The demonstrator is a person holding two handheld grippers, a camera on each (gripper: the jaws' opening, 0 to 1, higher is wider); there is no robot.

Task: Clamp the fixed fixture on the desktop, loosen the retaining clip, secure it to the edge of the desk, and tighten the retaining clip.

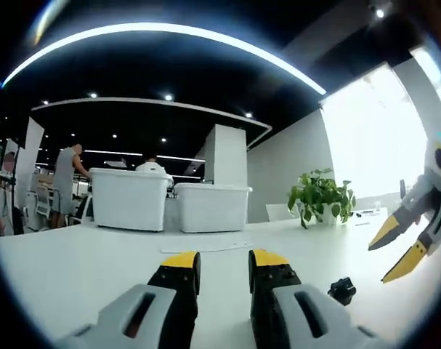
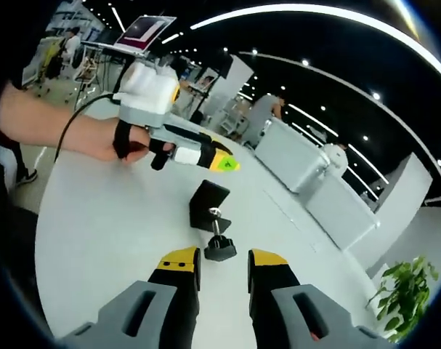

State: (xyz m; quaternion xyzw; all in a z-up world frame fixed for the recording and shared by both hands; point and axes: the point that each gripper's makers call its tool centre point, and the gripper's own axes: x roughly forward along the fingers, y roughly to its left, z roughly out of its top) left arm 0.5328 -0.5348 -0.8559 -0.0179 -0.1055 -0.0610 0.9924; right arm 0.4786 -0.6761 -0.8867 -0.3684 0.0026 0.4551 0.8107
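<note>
In the left gripper view, our left gripper (image 1: 224, 270) hovers low over the white desk (image 1: 75, 269), its 2 yellow-tipped black jaws parted with bare desktop between them, released and holding nothing. Just right of its right jaw sits the black knob of the black metal C-shaped clamp fixture (image 1: 342, 290), resting on the desk. Further right, the right gripper (image 1: 399, 251) comes in from the edge, its yellow-tipped jaws spread apart and clear of the desktop.

In the right gripper view, our right gripper (image 2: 224, 267) also has its jaws parted and empty. Just beyond its tips the clamp fixture (image 2: 209, 214) lies on the desk (image 2: 96, 225), its screw and round knob pointing toward us, the knob just beside the left jaw tip without visible contact. Past it, a gloved hand (image 2: 129, 142) holds the left gripper (image 2: 224, 163) above the desktop.

Outward, 2 white bins (image 1: 169, 202) stand at the desk's far edge, with a green potted plant (image 1: 320, 196) to the right by a bright window (image 1: 373, 138). Behind is an open office with a dark ceiling, spot lights and a curved light strip (image 1: 169, 35); a person (image 1: 65, 182) stands at the left.
</note>
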